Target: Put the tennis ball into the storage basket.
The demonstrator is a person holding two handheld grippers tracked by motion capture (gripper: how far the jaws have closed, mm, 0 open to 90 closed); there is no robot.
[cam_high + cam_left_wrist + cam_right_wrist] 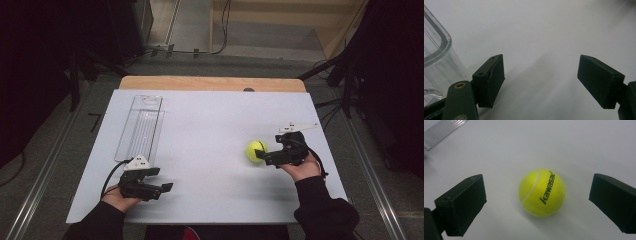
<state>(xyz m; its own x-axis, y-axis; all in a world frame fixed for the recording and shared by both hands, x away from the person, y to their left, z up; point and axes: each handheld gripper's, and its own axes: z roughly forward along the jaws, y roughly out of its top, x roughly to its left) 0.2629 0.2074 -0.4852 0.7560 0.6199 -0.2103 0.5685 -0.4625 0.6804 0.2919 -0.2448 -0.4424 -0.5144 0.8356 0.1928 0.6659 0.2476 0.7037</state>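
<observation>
A yellow tennis ball [256,150] [542,192] with black lettering rests on the white table top [210,120], right of centre. My right gripper [266,155] [537,195] is just to its right and points at it. Its jaws stand wide open on either side of the ball and clear of it, without touching. My left gripper [164,179] [540,65] stays low near the front left of the table, open, with nothing between its black pads [491,80].
A long clear plastic tray [141,127] [436,50] lies lengthwise on the left side of the table, its near end close to my left gripper. The wooden table edge [210,82] shows at the back. Dark stands and cables surround the table.
</observation>
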